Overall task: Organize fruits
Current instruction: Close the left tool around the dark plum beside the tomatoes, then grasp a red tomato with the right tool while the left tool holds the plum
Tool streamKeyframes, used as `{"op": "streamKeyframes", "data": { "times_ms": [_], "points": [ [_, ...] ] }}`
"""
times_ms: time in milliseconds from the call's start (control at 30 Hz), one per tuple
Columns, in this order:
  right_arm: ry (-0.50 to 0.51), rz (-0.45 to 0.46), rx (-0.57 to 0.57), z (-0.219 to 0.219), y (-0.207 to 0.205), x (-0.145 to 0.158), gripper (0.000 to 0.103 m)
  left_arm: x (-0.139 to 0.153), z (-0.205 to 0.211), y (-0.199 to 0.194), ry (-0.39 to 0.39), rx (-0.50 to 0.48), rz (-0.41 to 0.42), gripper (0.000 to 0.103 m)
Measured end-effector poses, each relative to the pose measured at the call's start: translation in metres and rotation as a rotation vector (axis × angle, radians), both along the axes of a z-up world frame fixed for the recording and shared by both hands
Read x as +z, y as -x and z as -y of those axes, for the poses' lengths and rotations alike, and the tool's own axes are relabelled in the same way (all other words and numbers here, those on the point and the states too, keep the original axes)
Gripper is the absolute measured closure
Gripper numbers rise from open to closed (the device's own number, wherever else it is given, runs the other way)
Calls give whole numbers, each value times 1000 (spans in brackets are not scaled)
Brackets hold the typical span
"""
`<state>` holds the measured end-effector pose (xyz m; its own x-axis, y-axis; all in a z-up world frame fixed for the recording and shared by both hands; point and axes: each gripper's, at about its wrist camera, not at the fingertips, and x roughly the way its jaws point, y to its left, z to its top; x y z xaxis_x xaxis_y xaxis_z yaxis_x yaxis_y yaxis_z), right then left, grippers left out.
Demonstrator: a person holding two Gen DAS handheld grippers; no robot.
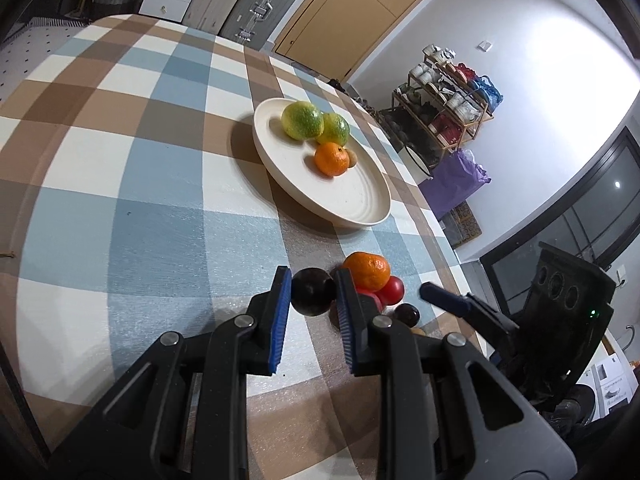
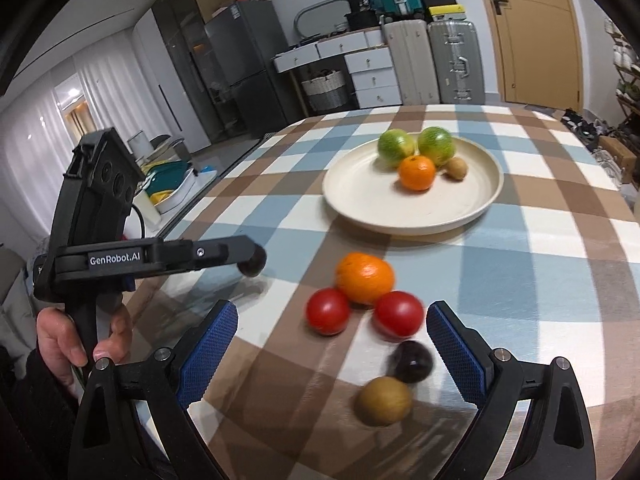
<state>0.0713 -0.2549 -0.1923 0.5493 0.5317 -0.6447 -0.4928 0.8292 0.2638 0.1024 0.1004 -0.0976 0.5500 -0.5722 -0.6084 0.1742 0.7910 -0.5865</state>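
Four fruits already sat on the cream plate (image 2: pixel 412 216) in the upper middle of the right wrist view: two green citrus (image 2: pixel 416 145), a small orange (image 2: pixel 416 173) and a kiwi (image 2: pixel 456 168).

Left gripper (image 1: pixel 310 292) had its blue pads clamped on a dark plum (image 1: pixel 312 291), low and centre in its own frame. Looked to me like the pick was done and the carry to the plate was up next. The plate sat up and a bit right of the claw, well apart, so the next move called for a lift and a forward reach, then letting go on the bare near side of the dish so it wouldn't knock the fruit already there.

Right gripper (image 2: pixel 332 344) was spread wide and holding nothing, low over the loose pile: a big orange (image 2: pixel 365 277), two tomatoes (image 2: pixel 328 311), another dark plum (image 2: pixel 412 361) and a second kiwi (image 2: pixel 384 400). The plum and kiwi lay between its fingers, nearer the right pad, not touching it as far as I could tell. Pretty blurry there though.
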Motion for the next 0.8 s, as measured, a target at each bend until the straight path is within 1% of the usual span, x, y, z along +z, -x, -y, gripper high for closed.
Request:
{"op": "streamKeyframes", "data": {
  "times_ms": [33, 67, 100, 267, 467, 567, 633, 733, 767, 800],
  "points": [
    [-5, -9, 9, -2, -1, -1, 11, 1, -2, 1, 3, 3, 3, 83],
    [-10, -20, 18, -4, -2, -3, 16, 2, -5, 3, 4, 8, 5, 83],
    [-14, -32, 25, -6, -2, -5, 19, 3, -8, 4, 8, 11, 8, 83],
    [-8, -67, 38, -17, -4, -11, 22, 5, -16, 9, 10, 24, 19, 83],
    [40, -76, 42, -30, -9, -17, 26, 7, -21, 14, -49, 57, 44, 83],
    [82, -75, 59, -39, -11, -21, 33, 9, -21, 15, -73, 61, 56, 83],
    [107, -68, 62, -43, -11, -23, 35, 10, -21, 15, -90, 63, 60, 83],
    [120, -84, 60, -47, -16, -27, 45, 12, -19, 16, -120, 69, 70, 83],
    [125, -87, 54, -48, -17, -28, 52, 13, -19, 16, -131, 72, 78, 83],
    [143, -81, 42, -49, -19, -29, 56, 14, -18, 16, -142, 72, 86, 83]
  ]
}}
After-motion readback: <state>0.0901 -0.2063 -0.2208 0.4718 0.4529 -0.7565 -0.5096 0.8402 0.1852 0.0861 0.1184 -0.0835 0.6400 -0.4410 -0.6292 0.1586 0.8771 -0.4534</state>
